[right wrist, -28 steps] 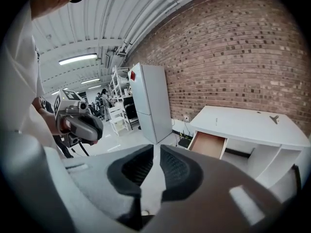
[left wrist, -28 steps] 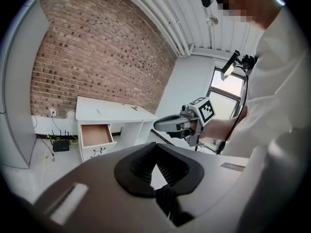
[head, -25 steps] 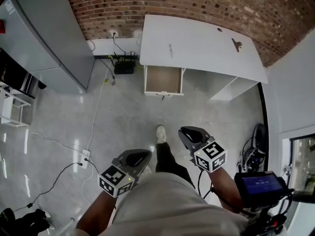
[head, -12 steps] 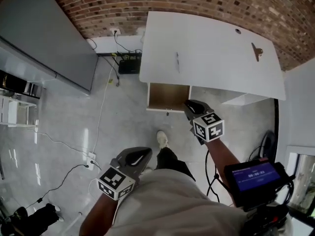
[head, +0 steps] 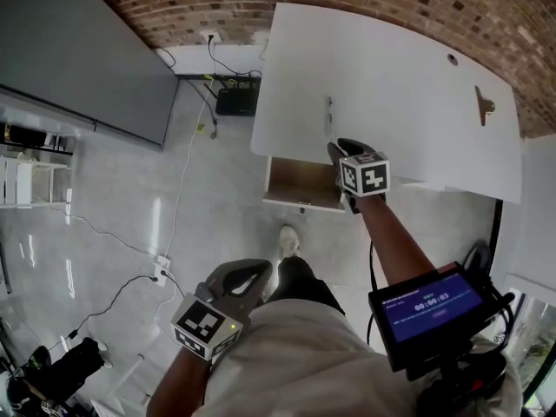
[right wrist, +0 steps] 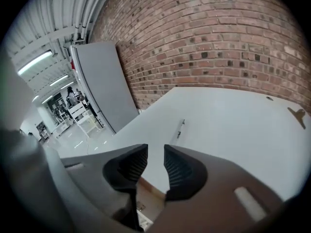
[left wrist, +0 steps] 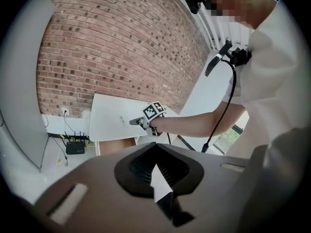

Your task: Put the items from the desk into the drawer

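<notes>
**Reach toward the first item.** We show the right hand-held gripper [head: 344, 148] held over the front edge of the white bench [head: 391, 76], directly above the open drawer [head: 300, 185]. Its jaws stand slightly apart with nothing between them. The left hand-held gripper [left wrist: 155, 147] hangs low beside the person, its jaws brought together on nothing.

The nearest task item is a slim pen [head: 329, 115]. It lies flat on the bench just beyond the right hand-held gripper. A small clip [head: 484, 104] and a tiny dark item [head: 452, 59] lie well apart from it, farther to the right.

We judge the pen to be light, rigid and smooth, and so apt to roll or skid on the bare top. The soundest hold is across the middle of its barrel, with the jaws astride it and lowered to the surface. We see nothing in the visible part of the drawer, so we judge that no item is yet stowed.
</notes>
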Motion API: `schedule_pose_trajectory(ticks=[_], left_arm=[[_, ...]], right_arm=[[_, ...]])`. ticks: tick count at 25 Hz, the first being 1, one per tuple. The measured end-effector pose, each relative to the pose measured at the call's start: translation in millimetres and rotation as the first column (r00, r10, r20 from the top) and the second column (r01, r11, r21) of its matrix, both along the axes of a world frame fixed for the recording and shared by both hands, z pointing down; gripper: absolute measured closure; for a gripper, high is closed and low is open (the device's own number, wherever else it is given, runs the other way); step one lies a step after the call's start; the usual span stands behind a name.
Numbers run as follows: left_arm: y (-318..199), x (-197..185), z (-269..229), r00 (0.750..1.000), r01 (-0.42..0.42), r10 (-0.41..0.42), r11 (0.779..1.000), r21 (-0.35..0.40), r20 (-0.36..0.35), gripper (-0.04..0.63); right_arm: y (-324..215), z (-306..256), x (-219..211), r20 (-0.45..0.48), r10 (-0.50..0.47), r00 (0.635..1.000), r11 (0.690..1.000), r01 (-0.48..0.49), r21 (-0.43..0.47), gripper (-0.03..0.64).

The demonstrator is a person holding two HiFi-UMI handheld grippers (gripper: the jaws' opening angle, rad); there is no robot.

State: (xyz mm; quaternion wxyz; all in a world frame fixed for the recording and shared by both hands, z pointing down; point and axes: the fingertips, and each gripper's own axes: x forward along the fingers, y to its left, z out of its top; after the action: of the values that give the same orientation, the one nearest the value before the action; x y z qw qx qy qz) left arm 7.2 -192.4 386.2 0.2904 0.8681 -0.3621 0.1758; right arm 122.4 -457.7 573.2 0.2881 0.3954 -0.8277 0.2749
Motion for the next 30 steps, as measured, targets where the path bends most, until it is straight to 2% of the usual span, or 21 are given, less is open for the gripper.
schedule_pose_trajectory(ticks=[5,9,17,24,26,30], left_arm=[[-13.9,-12.4,5.5,0.999,0.040,-0.040,0.999,-0.026,0.000,0.589],[-19.4,-23.4,8.7,0.997,0.073,-0.073,0.997,-0.033,-0.001,0.589],[-28.0,-46.9,8.0,0.992,0.129,-0.129,0.991,-0.043,-0.010,0.589],[-24.5,-55.2,11.7,0.990,0.141,-0.142,0.988,-0.056,-0.015,0.589],[-22.4,-56.3,11.7,0.990,0.142,-0.143,0.988,-0.057,-0.017,0.589],[-18.3,-58.9,9.7,0.989,0.146,-0.148,0.988,-0.049,-0.021,0.589]], right_arm=[[-48.9,29.3,-2.6,-0.019,0.056,0.998,0.996,-0.057,-0.063,0.503],[-77.6,46.8,-2.4,-0.072,0.079,0.994,0.992,-0.085,-0.093,0.499],[-95.9,70.3,-6.0,-0.155,0.103,0.983,0.982,-0.125,-0.140,0.499],[-96.1,71.7,-6.2,-0.227,0.104,0.968,0.987,-0.129,-0.097,0.531],[-94.0,71.3,-10.7,-0.234,0.098,0.967,0.989,-0.120,-0.083,0.563],[-91.1,70.6,-15.6,-0.234,0.106,0.966,0.990,-0.124,-0.066,0.572]])
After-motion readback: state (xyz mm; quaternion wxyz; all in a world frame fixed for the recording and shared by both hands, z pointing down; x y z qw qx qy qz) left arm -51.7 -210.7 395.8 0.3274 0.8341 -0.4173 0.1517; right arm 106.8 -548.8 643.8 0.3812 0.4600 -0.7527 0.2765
